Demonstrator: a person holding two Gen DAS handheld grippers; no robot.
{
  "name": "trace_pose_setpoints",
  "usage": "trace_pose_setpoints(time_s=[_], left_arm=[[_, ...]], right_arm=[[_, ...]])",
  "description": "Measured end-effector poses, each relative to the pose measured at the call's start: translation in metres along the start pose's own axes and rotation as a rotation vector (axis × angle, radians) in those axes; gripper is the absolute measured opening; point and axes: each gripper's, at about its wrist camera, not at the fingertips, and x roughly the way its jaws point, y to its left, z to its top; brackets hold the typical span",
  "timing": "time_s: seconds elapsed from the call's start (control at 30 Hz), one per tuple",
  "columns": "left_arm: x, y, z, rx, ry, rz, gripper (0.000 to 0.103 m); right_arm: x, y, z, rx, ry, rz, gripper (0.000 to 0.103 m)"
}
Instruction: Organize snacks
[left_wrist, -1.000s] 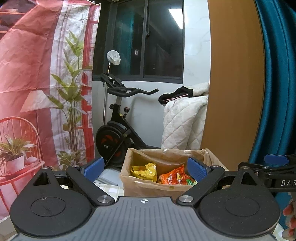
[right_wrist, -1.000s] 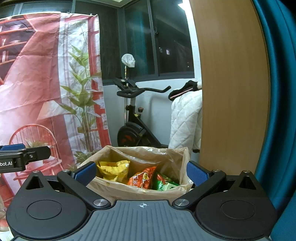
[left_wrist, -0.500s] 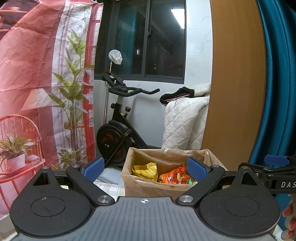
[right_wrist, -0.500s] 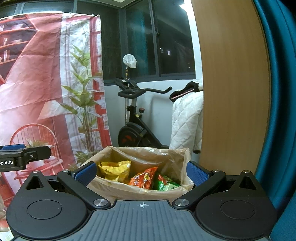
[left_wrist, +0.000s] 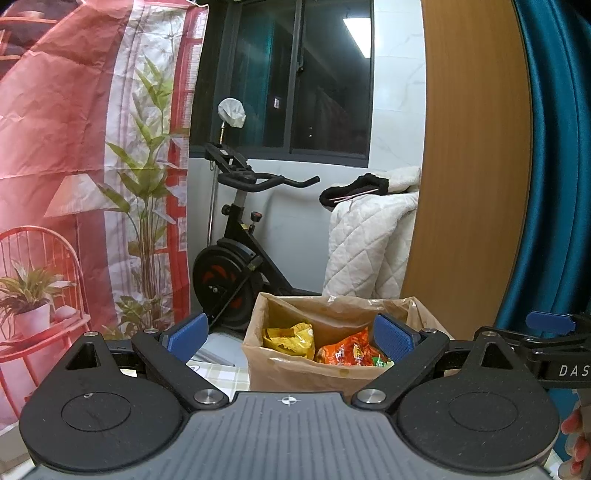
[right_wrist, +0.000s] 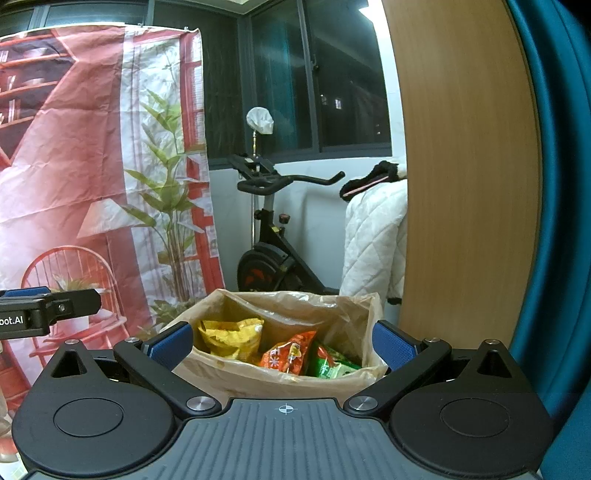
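Observation:
A brown box lined with a plastic bag (left_wrist: 295, 373) (right_wrist: 236, 376) stands ahead of both grippers. Inside lie a yellow snack bag (left_wrist: 290, 334) (right_wrist: 231, 338), an orange snack bag (left_wrist: 343, 350) (right_wrist: 288, 354) and a green snack bag (right_wrist: 330, 363). My left gripper (left_wrist: 291, 336) is open and empty, held short of the box. My right gripper (right_wrist: 282, 341) is open and empty, also short of the box. The right gripper shows at the right edge of the left wrist view (left_wrist: 550, 338); the left gripper shows at the left edge of the right wrist view (right_wrist: 44, 310).
A checked tablecloth (left_wrist: 218, 373) lies under the box. Behind stand an exercise bike (left_wrist: 236, 258), a white quilt (left_wrist: 369, 243), a wooden panel (left_wrist: 469, 166), a teal curtain (left_wrist: 554, 166) and a red printed backdrop (left_wrist: 74, 166).
Both views have drifted very slightly; the box and snacks stay put. Both grippers remain open and empty.

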Motion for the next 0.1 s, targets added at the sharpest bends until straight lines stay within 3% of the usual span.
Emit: trace_pose_setpoints(time_s=[0.1], left_arm=[[0.0005, -0.0023, -0.0005, 0.001, 0.001, 0.0, 0.097]], right_arm=[[-0.0005, 0.0014, -0.0002, -0.002, 0.001, 0.0, 0.102]])
